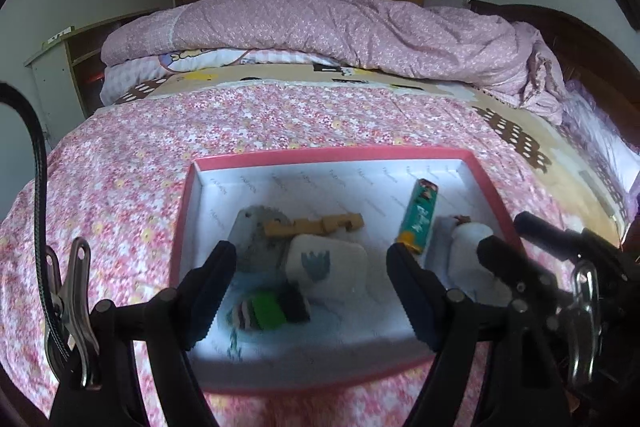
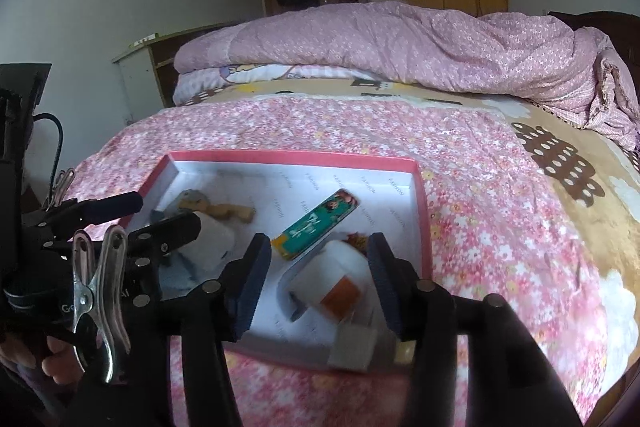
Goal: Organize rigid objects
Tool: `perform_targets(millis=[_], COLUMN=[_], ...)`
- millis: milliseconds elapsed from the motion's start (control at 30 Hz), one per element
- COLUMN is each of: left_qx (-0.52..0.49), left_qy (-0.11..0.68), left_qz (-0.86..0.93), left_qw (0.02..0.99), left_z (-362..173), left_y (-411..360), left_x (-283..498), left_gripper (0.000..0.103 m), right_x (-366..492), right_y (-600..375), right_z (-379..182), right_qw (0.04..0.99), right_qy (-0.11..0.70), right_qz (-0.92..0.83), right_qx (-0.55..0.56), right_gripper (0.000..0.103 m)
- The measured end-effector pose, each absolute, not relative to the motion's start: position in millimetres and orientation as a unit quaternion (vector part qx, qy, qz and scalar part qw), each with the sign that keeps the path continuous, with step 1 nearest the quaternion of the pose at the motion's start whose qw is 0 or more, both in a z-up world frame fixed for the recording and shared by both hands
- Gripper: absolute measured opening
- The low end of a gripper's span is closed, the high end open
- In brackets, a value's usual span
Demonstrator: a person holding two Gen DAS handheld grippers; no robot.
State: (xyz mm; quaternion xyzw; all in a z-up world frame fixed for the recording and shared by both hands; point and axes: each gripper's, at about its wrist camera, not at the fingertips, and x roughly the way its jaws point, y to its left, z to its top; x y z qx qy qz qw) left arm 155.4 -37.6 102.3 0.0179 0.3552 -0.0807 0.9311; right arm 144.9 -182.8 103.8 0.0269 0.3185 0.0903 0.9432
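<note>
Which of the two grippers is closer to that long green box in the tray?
Right. The right gripper hangs just in front of the green box; the left gripper is off to its left.

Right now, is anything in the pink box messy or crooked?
A bit. The green tin lies slanted, one end propped on the white bottle instead of flat. On the other side, the wooden puzzle piece, white pouch and grey thing are heaped together. Nothing looks spilled or broken in the pink box.
</note>
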Motion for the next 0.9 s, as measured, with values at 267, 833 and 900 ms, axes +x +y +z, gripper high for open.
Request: perform_targets(millis=[267, 833, 900], left_qx=[0.015, 0.001, 0.007], left_qy=[0.346, 0.391, 0.400], left_qz=[-0.065, -0.044, -0.042], left_qw=[0.936, 0.919, 0.916], left_z=[113, 75, 67], left_y=[-28, -13, -15], left_x=[114, 40, 36], left_gripper=[0.081, 0.081, 0.081], right_x=[102, 32, 29], right_y=[-175, -169, -169], right_z=[111, 75, 66], right_qw=[0.944, 0.926, 0.921], right_qy=[0.313, 0.371, 0.385], right_qz=[0.097, 0.059, 0.050], right_qx=[0.031, 0.030, 0.031], right_gripper=[0.057, 0.073, 0.073])
